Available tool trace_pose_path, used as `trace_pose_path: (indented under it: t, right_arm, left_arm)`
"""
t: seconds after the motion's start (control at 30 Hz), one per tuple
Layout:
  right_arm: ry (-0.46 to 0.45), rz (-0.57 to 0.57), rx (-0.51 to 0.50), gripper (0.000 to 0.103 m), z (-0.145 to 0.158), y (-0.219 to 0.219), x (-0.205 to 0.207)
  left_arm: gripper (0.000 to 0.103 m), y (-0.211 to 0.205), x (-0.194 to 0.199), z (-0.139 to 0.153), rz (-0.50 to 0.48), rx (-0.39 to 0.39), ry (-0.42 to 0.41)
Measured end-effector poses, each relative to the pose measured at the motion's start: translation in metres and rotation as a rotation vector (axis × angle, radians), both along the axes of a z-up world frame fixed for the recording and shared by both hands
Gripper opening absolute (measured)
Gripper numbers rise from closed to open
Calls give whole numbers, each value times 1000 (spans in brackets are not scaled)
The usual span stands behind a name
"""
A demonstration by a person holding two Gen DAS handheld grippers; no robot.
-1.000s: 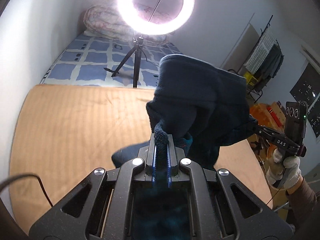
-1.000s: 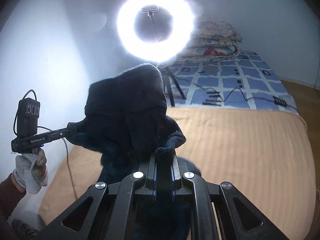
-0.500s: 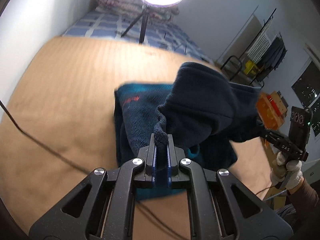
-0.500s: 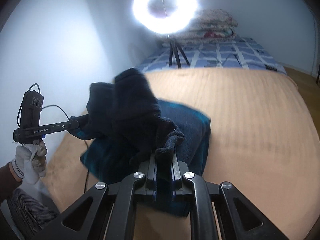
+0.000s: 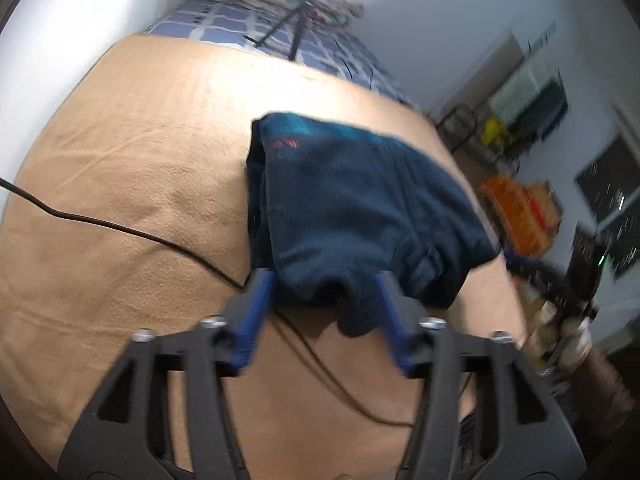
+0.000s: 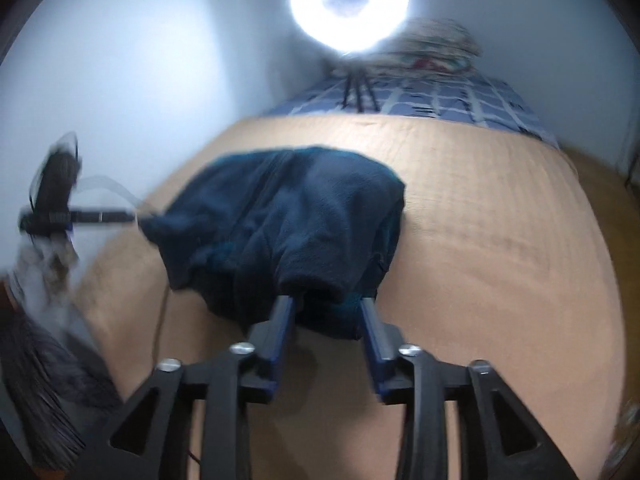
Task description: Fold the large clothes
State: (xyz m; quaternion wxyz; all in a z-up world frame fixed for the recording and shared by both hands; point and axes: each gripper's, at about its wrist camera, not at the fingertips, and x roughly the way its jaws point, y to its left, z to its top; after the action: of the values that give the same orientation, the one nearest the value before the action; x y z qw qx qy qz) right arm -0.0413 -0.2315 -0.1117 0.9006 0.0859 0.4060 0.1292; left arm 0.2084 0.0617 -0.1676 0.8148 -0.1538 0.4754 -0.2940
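A moment ago both grippers held the dark blue garment (image 5: 360, 216) up in the air, pinched tight; now it lies folded on the tan blanket (image 5: 120, 184), and both hands have come down low over it. In the left wrist view, the left gripper (image 5: 324, 284) sits at the bottom middle of the frame. Its jaws are opening, and the near edge of the garment lies loose between the blue fingers (image 5: 256, 304), not squeezed. In the right wrist view, the right gripper (image 6: 328, 312) is at the bottom middle too. Its jaws are also opening, with the garment's edge between them but not pinched. The garment fills the middle of both frames. A thin black cable (image 5: 120, 232) runs across the blanket from the left and goes under the garment. A bright ring light (image 6: 348, 0) shines at the top. The other gripper shows blurry at the left edge of the right wrist view.
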Motion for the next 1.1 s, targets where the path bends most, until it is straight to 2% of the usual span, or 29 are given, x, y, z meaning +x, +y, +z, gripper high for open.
trace_pose_path:
  t: [0.03,0.07,0.17,0.23,0.3,0.33,0.37,0.4,0.43,0.53,0.63,0.67,0.73,0.77,0.83,0.93,0.97,1.0,1.03,1.07,1.1]
  right_arm:
    - [5,-22,61,67,0,-7,2]
    - [13,-48,141,69,0,-16,6]
    - [29,-99,328,70,-4,-31,14]
    - [66,-121,435,73,-14,-36,29]
    - [106,-137,440,70,-26,-32,41]
    - [132,-140,445,57,-35,-28,48]
    - [161,-121,478,27,-44,-23,55]
    - [187,-109,501,17,-51,-19,58]
    - [205,-103,504,12,-54,-13,60]
    - [180,-66,422,9,-38,0,50]
    - [173,-60,438,8,-20,-4,34]
    - [168,-59,431,7,-18,-6,29]
    - [188,-62,348,7,-27,-5,24]
    - [220,-68,318,7,-39,-5,25]
    - [281,-91,265,7,-67,-6,25]
    - [316,-89,248,8,-82,-3,30]
    - [300,-74,219,12,-75,0,30]
    - [285,-62,186,18,-68,2,30]
    - [267,-51,137,32,-57,4,27]
    - [245,-50,90,45,-45,5,23]
    - [228,-51,65,47,-38,3,19]
  left_arm:
    - [62,4,7,-3,27,-43,37]
    - [62,7,15,-8,49,-90,86]
    - [62,11,36,-27,98,-217,215]
    - [62,11,42,-39,120,-251,273]
    - [59,6,48,-53,136,-258,329]
    - [36,1,49,-58,132,-229,347]
    - [19,-3,51,-62,123,-196,354]
    - [9,-8,52,-63,108,-157,350]
    - [9,-12,49,-58,99,-108,315]
    - [9,-14,37,-30,80,-46,197]
    - [8,-8,25,-14,76,-19,147]
    - [8,-7,21,-16,70,21,133]
    - [8,-5,17,-32,60,76,157]
    - [8,-5,17,-46,61,87,196]
    - [8,-9,19,-65,68,113,219]
    - [10,-16,17,-69,50,134,213]
    - [10,-15,15,-63,50,138,201]
    - [15,-15,13,-57,45,144,187]
    - [27,-13,10,-45,38,175,160]
    - [33,-10,6,-35,47,201,134]
    - [41,-7,0,-25,53,205,103]
